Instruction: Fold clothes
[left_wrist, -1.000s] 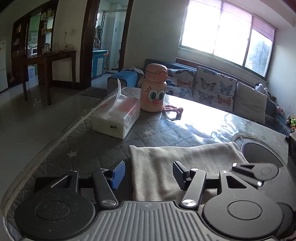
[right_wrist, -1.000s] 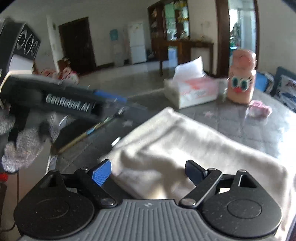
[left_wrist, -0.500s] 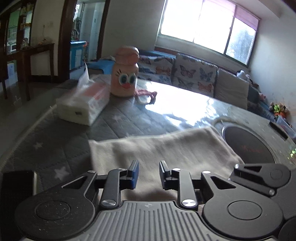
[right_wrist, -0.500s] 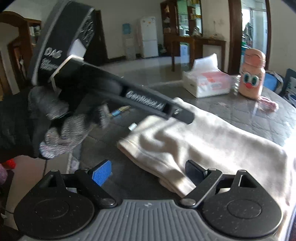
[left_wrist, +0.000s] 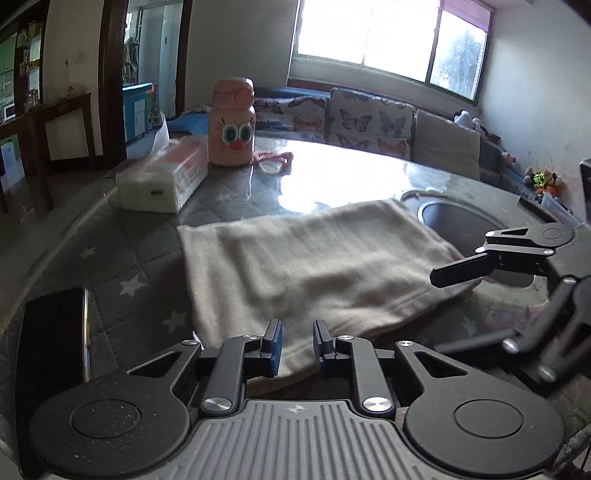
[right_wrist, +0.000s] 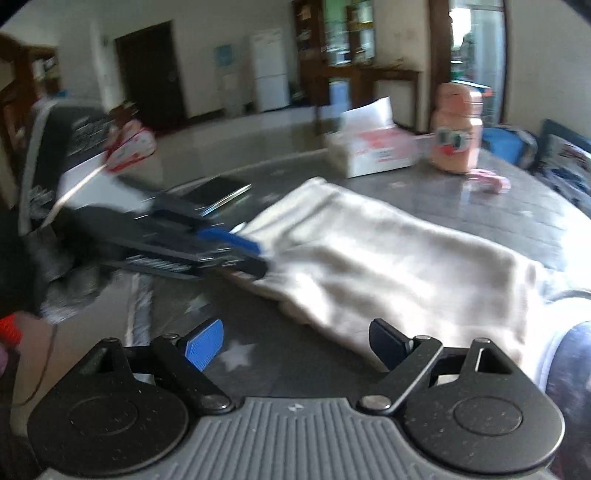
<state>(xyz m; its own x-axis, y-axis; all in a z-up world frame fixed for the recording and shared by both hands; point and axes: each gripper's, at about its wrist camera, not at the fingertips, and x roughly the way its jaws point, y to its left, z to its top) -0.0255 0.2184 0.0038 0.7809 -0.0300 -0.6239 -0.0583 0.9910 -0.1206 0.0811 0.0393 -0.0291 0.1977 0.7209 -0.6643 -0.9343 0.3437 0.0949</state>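
Left gripper (left_wrist: 297, 349) jaws pinch the cream garment (left_wrist: 314, 258) edge; right gripper (right_wrist: 295, 341) gapes wide.

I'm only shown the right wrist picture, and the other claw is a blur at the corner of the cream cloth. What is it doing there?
Observer: In the left wrist view, the left gripper has its fingers close together with the near edge of the cream cloth between them. I cannot tell whether they pinch it.
Operator: What lies past the cloth's far end?
Observer: A round dark inset in the tabletop, just beyond that end.
Operator: And behind the table?
Observer: A wide bright window above a sofa.
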